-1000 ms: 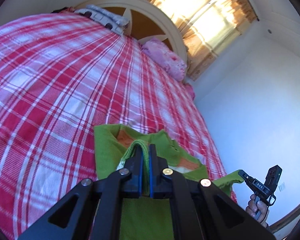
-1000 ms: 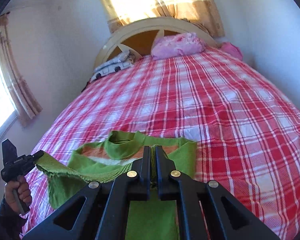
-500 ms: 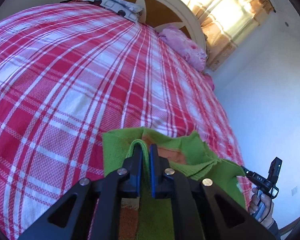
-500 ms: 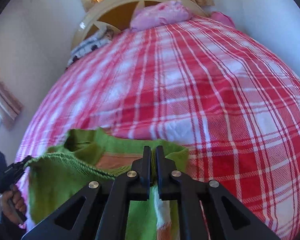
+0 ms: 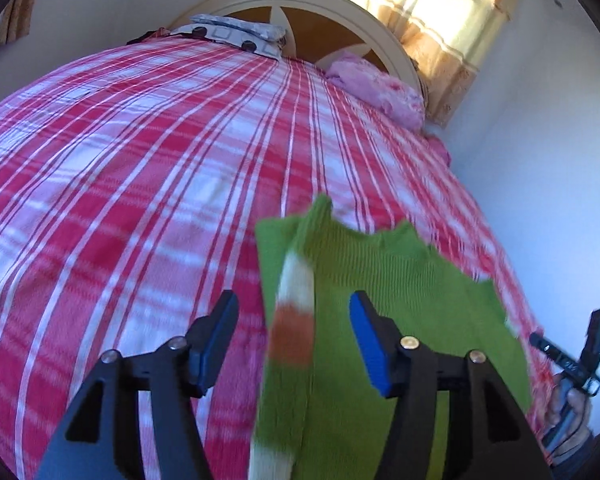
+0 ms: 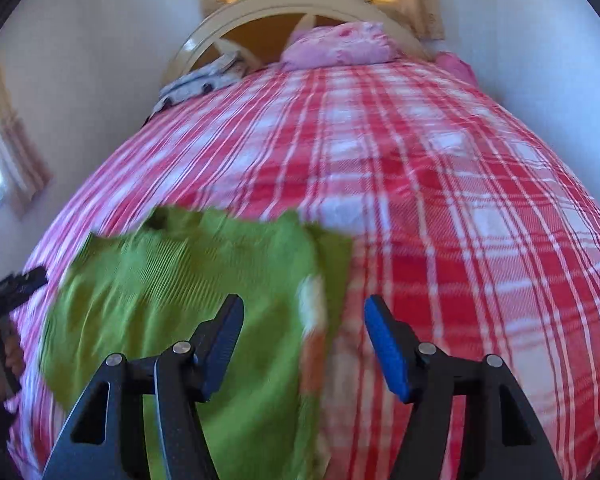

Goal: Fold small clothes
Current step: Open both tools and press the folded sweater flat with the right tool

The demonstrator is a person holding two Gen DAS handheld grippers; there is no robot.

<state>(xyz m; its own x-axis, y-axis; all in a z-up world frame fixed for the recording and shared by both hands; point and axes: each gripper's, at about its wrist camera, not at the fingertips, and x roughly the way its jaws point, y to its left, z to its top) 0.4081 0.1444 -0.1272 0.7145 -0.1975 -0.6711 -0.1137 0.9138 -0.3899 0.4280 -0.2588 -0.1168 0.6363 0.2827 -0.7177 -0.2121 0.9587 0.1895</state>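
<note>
In the left wrist view the left tool [image 5: 294, 330] fills the bottom of the frame with its jaws opening, the 2 blue pads clear of the cloth; the green knitted top [image 5: 384, 280] lies between and beyond them, nothing clamped. A sleeve with a white and orange band [image 5: 294, 308] runs down the middle of the frame between the jaws. In the right wrist view the right tool [image 6: 304, 338] is likewise released, jaws opening, with the right edge of the green top [image 6: 172, 280] below the gap and no pad pressing on it. The garment spreads over the lower left of that frame on the red and white checked bed [image 6: 440, 184]; it is blurred, so its folds seem flat but cannot be read surely. At the top of the frame stand a pink pillow [image 6: 340, 46] and a cream arched headboard [image 6: 236, 16]. The other tool, in a hand [image 5: 572, 404], shows at the lower right edge of the left view
</note>
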